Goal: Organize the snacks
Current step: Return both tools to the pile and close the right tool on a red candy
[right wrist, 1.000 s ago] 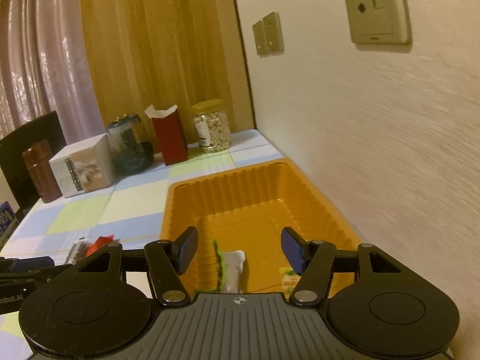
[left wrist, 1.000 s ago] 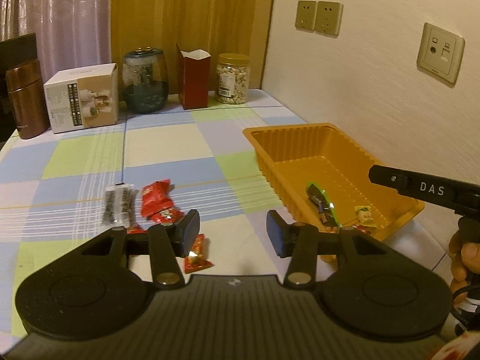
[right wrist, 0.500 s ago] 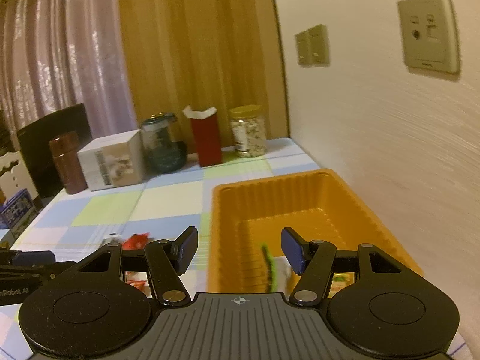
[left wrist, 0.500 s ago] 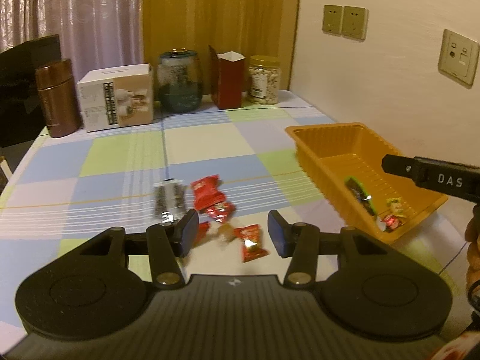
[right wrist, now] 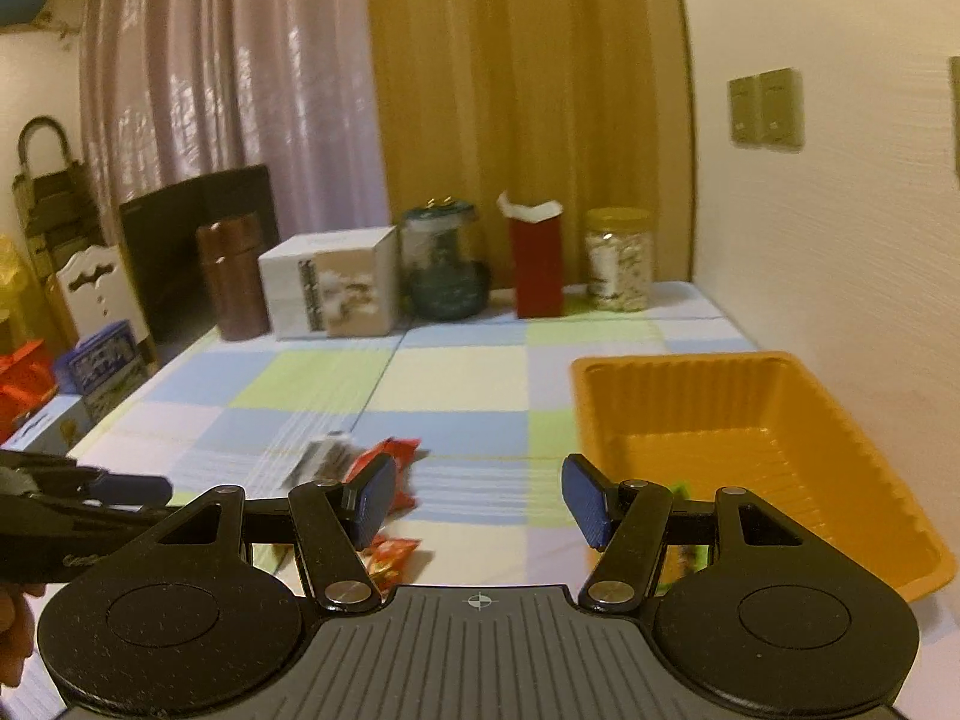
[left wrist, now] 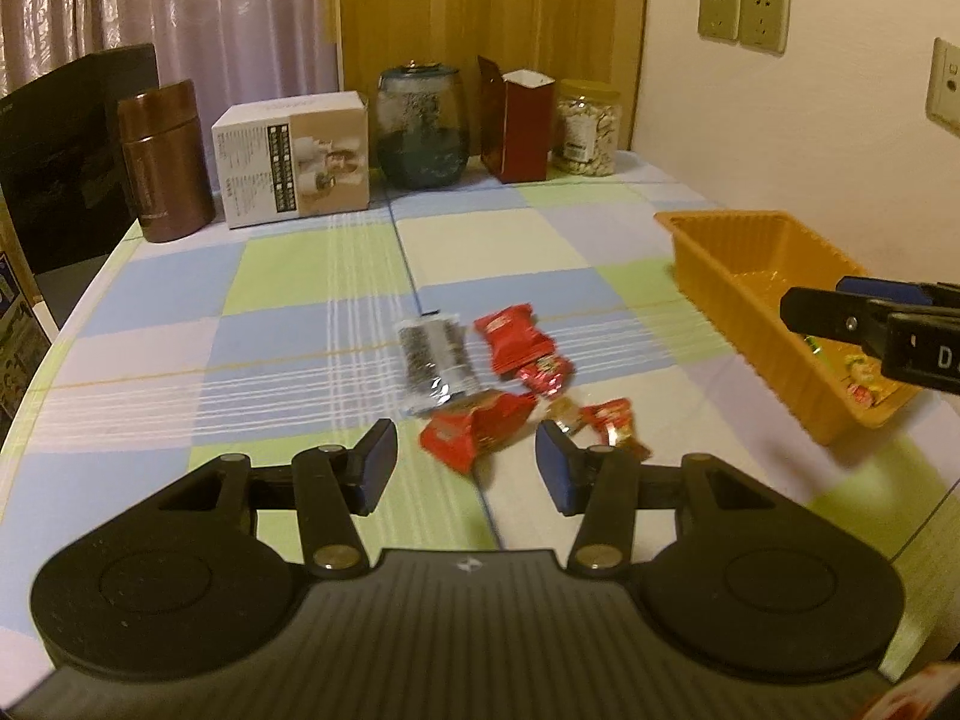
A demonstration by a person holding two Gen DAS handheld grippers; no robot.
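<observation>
- Left gripper (left wrist: 467, 468): jaws part-open, nothing between the pads; it hangs over the checked tablecloth (left wrist: 270, 324), aimed at the loose snacks just ahead of its tips.
- Grey-black sachet (left wrist: 435, 360): leftmost of the pile, flat on the cloth. Judged light, thin and crinkly; the film is likely slick, so a pinch across a short sealed end should hold better than one on the flat face.
- Large red packet (left wrist: 511, 343): right of the sachet, touching or nearly so. Judged light and pillowy; take it by a crimped edge, gently, since the contents may crush.
- Crumpled red wrapper (left wrist: 474, 433): nearest the left gripper, between its fingers in the left wrist view. Judged soft and light; its raised fold is the easiest hold.
- Small red candies (left wrist: 612, 427): right of that wrapper, beside a small gold-wrapped piece. Judged light, and apt to slide away under a pad.
- Orange tray (left wrist: 717, 267): far right by the wall, well apart from the pile; a few snacks lie at its near end.
- Right gripper (right wrist: 480, 501): jaws about half-spread and empty, over the cloth between pile and tray.
- Change: a second ago the left gripper sat over the tray's left edge; now it faces the pile. The right gripper's view has swung from inside the tray to the cloth beside it.
</observation>
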